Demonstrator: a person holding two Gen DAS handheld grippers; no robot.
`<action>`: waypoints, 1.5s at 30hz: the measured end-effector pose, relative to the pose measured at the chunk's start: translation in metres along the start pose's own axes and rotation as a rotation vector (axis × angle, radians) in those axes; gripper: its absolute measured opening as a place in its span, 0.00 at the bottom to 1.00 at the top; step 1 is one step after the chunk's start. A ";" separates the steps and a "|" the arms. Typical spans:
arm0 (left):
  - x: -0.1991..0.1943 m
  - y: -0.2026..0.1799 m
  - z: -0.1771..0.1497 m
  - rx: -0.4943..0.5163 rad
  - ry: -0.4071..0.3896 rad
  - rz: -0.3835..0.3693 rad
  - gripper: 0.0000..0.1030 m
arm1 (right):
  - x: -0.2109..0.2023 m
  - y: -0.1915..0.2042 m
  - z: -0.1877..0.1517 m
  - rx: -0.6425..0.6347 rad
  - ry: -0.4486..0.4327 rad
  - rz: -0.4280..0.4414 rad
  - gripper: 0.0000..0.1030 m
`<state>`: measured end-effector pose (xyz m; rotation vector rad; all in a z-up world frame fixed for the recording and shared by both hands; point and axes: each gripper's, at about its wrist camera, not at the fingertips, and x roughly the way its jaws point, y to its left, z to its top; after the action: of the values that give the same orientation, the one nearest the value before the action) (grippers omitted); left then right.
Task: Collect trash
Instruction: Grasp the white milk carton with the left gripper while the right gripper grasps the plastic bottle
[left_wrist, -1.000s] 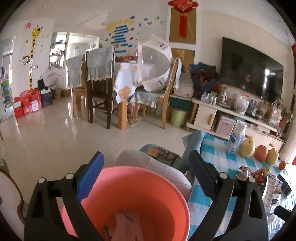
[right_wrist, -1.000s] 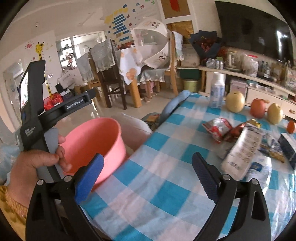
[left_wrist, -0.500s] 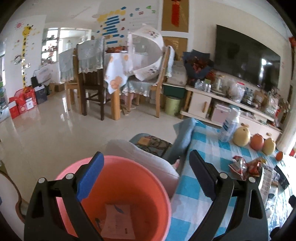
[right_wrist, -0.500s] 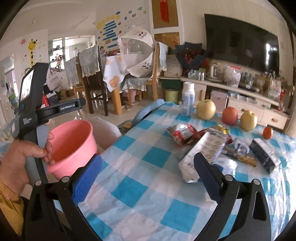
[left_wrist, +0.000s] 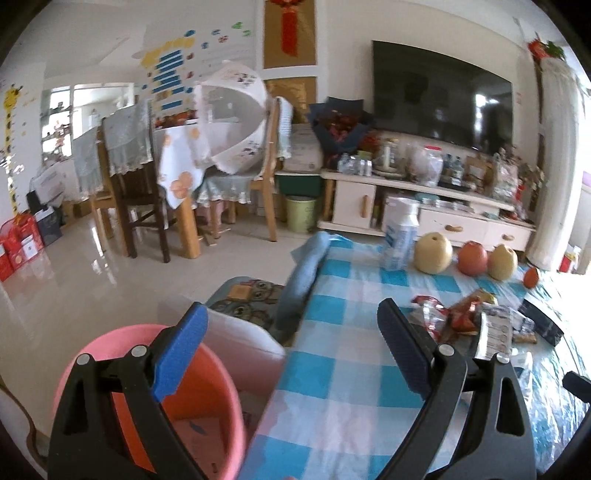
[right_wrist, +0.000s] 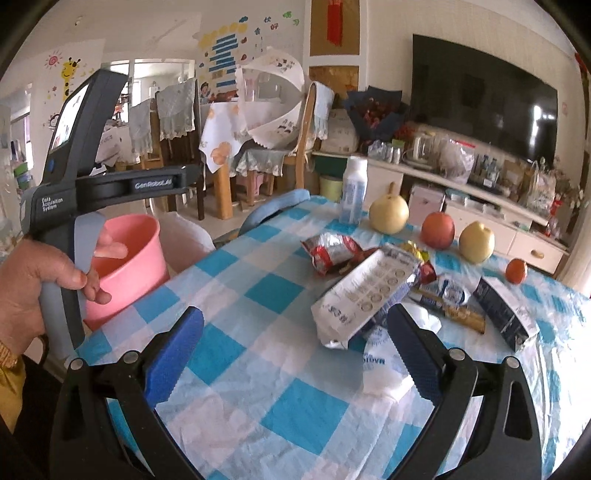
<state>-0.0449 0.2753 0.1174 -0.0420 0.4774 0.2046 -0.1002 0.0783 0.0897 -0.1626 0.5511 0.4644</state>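
Pink bucket (right_wrist: 136, 240), blue-and-white checked tablecloth (right_wrist: 273, 295), red-and-silver wrapper (right_wrist: 332, 251), red apple (right_wrist: 438, 230).

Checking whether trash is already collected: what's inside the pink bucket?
In the left wrist view, the pink bucket holds a flat printed paper piece at the bottom. The left gripper covers the rest.

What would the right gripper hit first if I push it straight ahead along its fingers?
Probably the long white snack packet, lying just ahead between the open right gripper fingers' line, atop other wrappers on the checked tablecloth. Depth is uncertain, so the cloth itself might come first.
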 end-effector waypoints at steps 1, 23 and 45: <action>0.000 -0.006 0.000 0.011 0.002 -0.010 0.91 | -0.001 -0.002 -0.001 0.001 0.001 -0.006 0.95; 0.007 -0.111 -0.012 0.140 0.091 -0.304 0.91 | -0.031 -0.093 -0.019 0.110 -0.058 -0.110 0.95; 0.059 -0.200 -0.037 0.307 0.263 -0.365 0.86 | -0.008 -0.231 -0.034 0.538 0.074 -0.054 0.95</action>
<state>0.0303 0.0876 0.0564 0.1459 0.7482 -0.2363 -0.0146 -0.1386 0.0713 0.3209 0.7240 0.2453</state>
